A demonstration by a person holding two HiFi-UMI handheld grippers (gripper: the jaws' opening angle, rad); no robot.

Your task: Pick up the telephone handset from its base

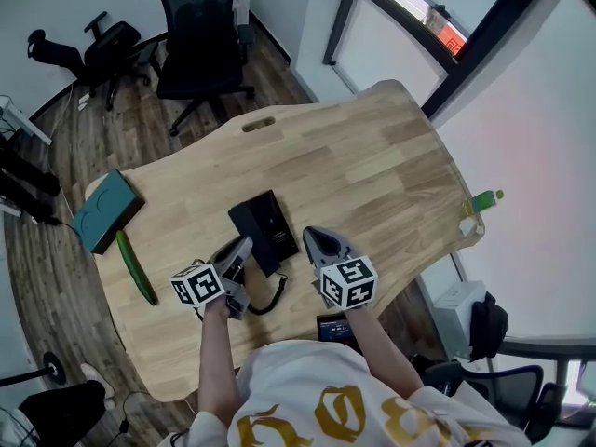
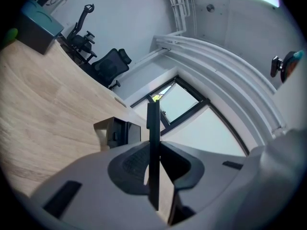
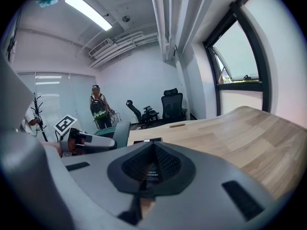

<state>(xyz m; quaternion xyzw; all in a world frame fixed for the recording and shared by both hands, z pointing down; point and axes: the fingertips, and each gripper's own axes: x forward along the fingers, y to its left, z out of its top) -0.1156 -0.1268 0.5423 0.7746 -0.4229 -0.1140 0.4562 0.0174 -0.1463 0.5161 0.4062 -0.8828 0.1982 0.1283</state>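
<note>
- Where the left gripper (image 1: 244,248) is concerned, its jaws stand partly apart, clamped on the thin black handset (image 2: 153,128), at 7 o'clock of the base (image 1: 264,226).
- Right gripper (image 1: 313,237), at the base's 4 o'clock: jaws together, nothing held.
- Coiled cord (image 1: 272,298) lies on the wooden table (image 1: 372,166).

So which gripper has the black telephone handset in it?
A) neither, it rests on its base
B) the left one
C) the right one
B: the left gripper is clamped on the dark handset, while the jaws of the right gripper meet on nothing.
</note>
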